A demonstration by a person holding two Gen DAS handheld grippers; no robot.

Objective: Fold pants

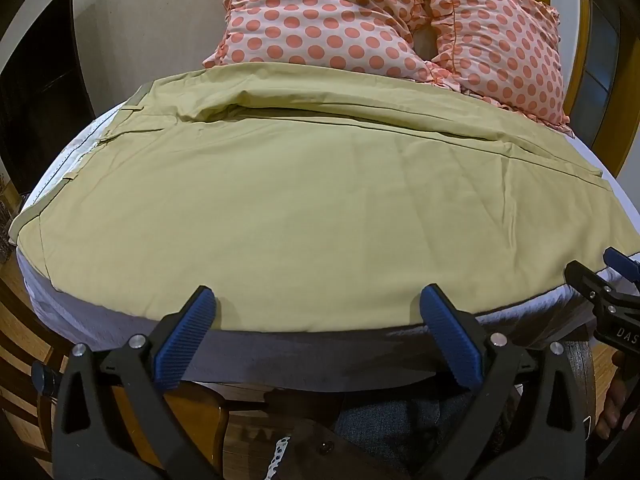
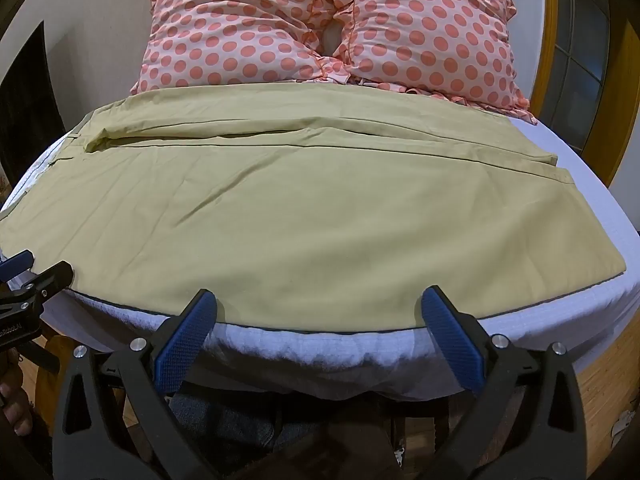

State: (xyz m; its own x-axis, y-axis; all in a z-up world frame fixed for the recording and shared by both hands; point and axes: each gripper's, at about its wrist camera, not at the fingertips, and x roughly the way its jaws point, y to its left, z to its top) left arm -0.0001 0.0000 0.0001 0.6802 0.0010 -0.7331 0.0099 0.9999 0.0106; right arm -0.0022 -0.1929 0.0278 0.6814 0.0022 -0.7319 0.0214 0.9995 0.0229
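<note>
Khaki pants (image 1: 304,208) lie flat across the bed, waistband at the left, leg hems at the right; they also fill the right wrist view (image 2: 280,216). One leg lies nearer me, the other behind it. My left gripper (image 1: 316,300) is open and empty, its fingertips at the pants' near edge, toward the waist side. My right gripper (image 2: 318,300) is open and empty at the same near edge, toward the hem end. The right gripper also shows at the right edge of the left wrist view (image 1: 612,280), and the left gripper shows at the left edge of the right wrist view (image 2: 32,276).
The bed has a white sheet (image 2: 592,216) and a wooden frame (image 2: 600,384). Two pink polka-dot pillows (image 1: 340,16) (image 2: 432,28) lie behind the pants. A dark doorway (image 1: 36,92) is at the left, a wooden door frame (image 2: 548,40) at the right.
</note>
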